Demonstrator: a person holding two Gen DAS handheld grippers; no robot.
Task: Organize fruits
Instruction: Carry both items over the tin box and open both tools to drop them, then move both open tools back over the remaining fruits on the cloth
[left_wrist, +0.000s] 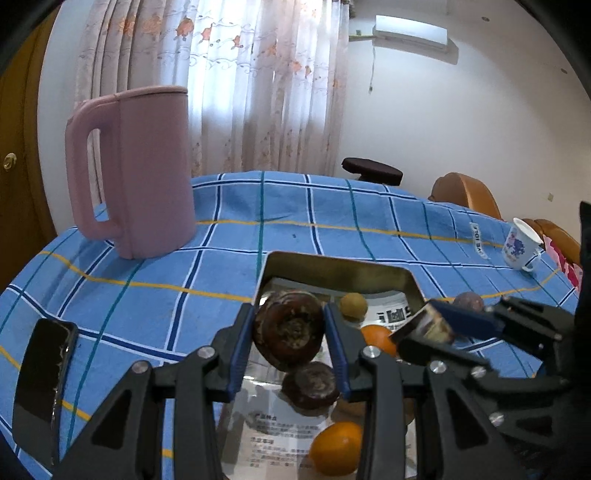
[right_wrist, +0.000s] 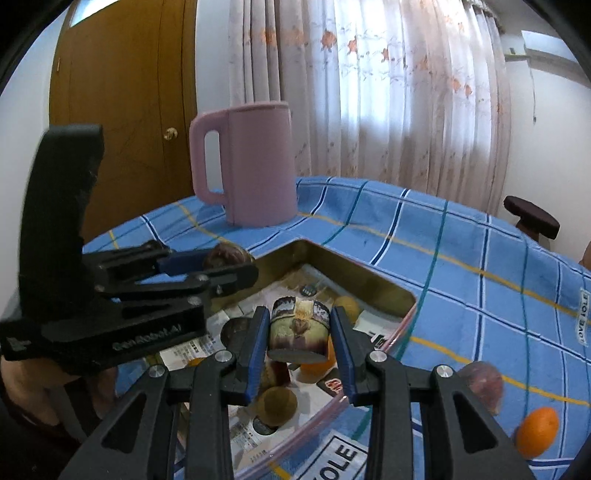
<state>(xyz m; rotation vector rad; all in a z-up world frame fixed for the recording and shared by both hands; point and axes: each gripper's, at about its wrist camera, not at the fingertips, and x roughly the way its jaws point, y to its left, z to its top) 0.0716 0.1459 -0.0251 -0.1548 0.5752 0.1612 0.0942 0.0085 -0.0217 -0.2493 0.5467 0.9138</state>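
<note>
In the left wrist view my left gripper (left_wrist: 289, 317) is shut on a dark brown round fruit (left_wrist: 290, 339), held over a shallow metal tray (left_wrist: 332, 264). The tray holds another dark brown fruit (left_wrist: 312, 384), two oranges (left_wrist: 336, 448) and a small yellow-green fruit (left_wrist: 353, 304). In the right wrist view my right gripper (right_wrist: 300, 314) is shut on a short mottled purple-and-yellow cylindrical piece (right_wrist: 299, 328), also above the tray (right_wrist: 369, 275). The left gripper (right_wrist: 229, 264) shows at the left there, beside the tray's far corner. An orange (right_wrist: 537, 432) and a purple fruit (right_wrist: 484, 384) lie on the cloth.
A tall pink jug (left_wrist: 144, 173) stands at the back left of the blue checked tablecloth (left_wrist: 221, 266). A black phone (left_wrist: 42, 373) lies near the left edge. A white printed mug (left_wrist: 522, 247) stands at the far right, and wooden chairs (left_wrist: 469, 192) stand behind the table.
</note>
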